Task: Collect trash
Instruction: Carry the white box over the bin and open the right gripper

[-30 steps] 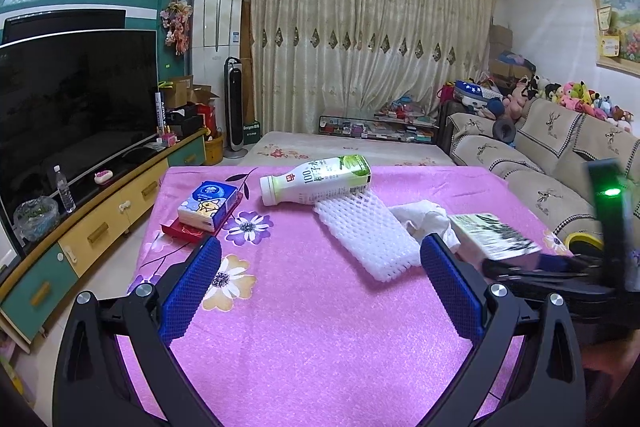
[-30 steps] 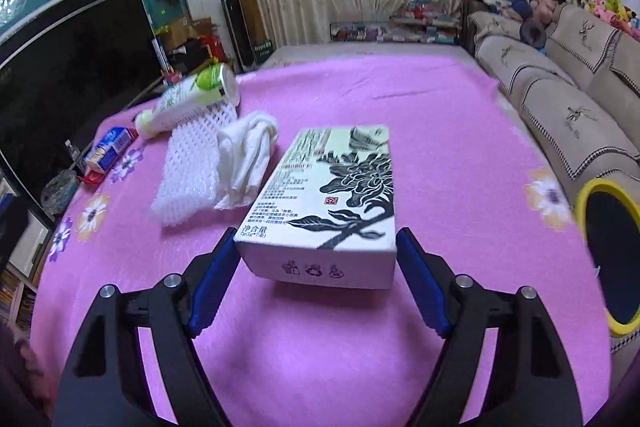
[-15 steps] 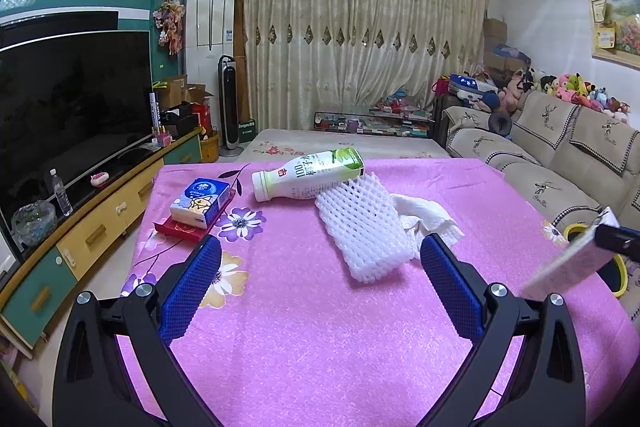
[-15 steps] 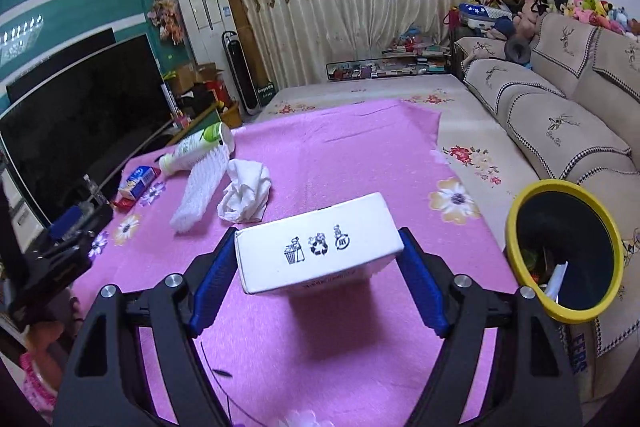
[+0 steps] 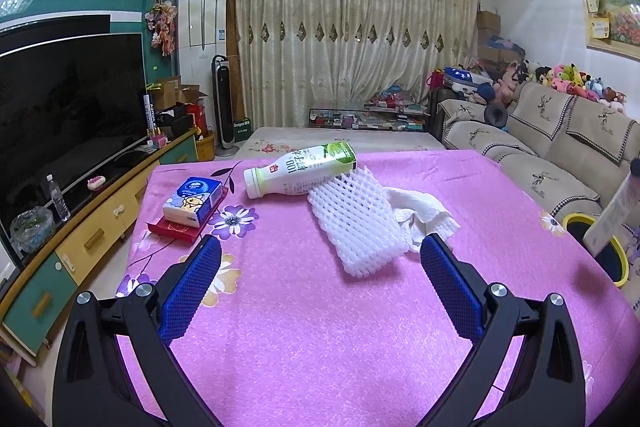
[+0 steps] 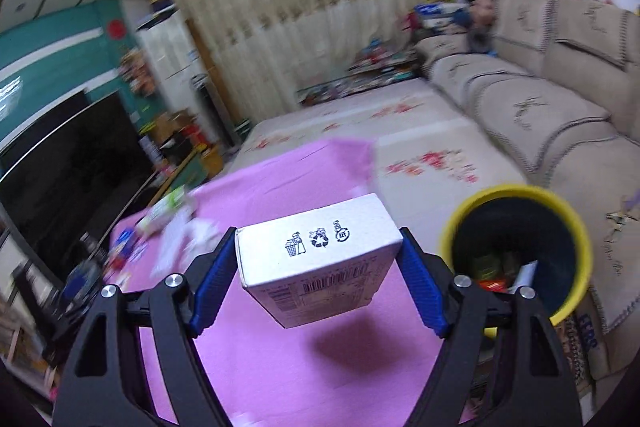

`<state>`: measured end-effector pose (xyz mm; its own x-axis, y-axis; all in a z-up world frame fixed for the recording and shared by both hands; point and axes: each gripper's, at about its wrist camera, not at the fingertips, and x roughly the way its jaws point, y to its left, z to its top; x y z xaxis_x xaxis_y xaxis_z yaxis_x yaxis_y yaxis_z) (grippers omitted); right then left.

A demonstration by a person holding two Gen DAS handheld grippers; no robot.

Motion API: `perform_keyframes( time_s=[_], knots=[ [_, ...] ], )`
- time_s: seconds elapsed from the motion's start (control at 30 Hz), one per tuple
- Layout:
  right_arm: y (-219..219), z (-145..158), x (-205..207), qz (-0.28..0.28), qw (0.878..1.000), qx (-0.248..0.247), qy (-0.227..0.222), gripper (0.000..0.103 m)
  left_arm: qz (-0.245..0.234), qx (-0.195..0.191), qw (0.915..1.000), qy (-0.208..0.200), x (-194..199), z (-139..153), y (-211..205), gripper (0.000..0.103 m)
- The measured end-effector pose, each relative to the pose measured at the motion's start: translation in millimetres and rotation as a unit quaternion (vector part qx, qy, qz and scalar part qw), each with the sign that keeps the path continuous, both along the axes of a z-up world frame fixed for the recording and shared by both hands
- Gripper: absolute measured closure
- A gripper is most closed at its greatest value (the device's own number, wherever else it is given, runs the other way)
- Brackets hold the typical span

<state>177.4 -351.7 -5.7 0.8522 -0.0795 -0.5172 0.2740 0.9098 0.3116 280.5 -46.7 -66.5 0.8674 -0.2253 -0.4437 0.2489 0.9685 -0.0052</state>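
My right gripper (image 6: 318,251) is shut on a white cardboard box (image 6: 320,259), held in the air above the pink table's right edge. A yellow-rimmed dark bin (image 6: 516,251) stands just to the right of the box, with some trash inside. In the left wrist view the box (image 5: 612,215) shows at the far right, above the bin (image 5: 600,251). My left gripper (image 5: 320,267) hangs open over the table with nothing between its fingers. Ahead of it lie a white foam net (image 5: 356,231), a crumpled white tissue (image 5: 424,215) and a green-and-white bottle (image 5: 300,171) on its side.
A blue tissue pack (image 5: 192,201) rests on a red packet (image 5: 176,227) at the table's left. A beige sofa (image 5: 552,163) runs along the right, behind the bin. A TV (image 5: 68,115) on a low cabinet lines the left wall.
The right gripper lifted the box off the table and carried it right, toward the bin, rolling as it went. The left gripper stayed nearly still.
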Motion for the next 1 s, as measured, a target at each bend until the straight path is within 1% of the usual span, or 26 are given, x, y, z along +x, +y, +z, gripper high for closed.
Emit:
perform_keyframes(
  time_s=[0.07,0.13,0.23,0.33,0.5,0.6,0.67,0.8,0.87,0.9,1.0],
  knots=[
    [-32,-1,-2,-0.051,0.999,-0.009,0.003,0.030,-0.003,0.000,1.0000,0.001,0,-1,-1,0.005],
    [-59,-9,-2,-0.092,0.995,-0.016,0.015,0.030,-0.006,0.001,1.0000,0.002,0,-1,-3,0.005],
    [-102,-32,3,-0.151,0.987,-0.023,0.050,0.030,-0.009,0.005,0.9999,0.003,0,-2,-5,0.005],
    [-134,-60,10,-0.180,0.980,-0.007,0.086,0.030,-0.012,0.008,0.9999,0.005,1,-4,-7,0.005],
    [-157,-92,21,-0.202,0.971,0.008,0.124,0.028,-0.016,0.013,0.9997,0.010,2,-7,-10,0.005],
    [-160,-101,21,-0.213,0.969,0.015,0.123,0.028,-0.019,0.015,0.9997,0.011,3,-9,-12,0.005],
    [-152,-99,22,-0.214,0.970,0.007,0.113,0.025,-0.020,0.016,0.9996,0.012,3,-9,-13,0.005],
    [-126,-86,23,-0.211,0.972,-0.030,0.097,0.018,-0.023,0.021,0.9994,0.011,1,-9,-15,0.005],
    [-114,-81,22,-0.215,0.972,-0.051,0.084,0.011,-0.024,0.025,0.9993,0.010,1,-10,-17,0.005],
    [-111,-79,21,-0.217,0.971,-0.055,0.081,0.011,-0.026,0.025,0.9993,0.010,2,-10,-17,0.005],
    [-97,-75,12,-0.205,0.977,-0.041,0.049,0.011,-0.048,0.025,0.9981,0.028,4,-12,-25,0.005]
  ],
)
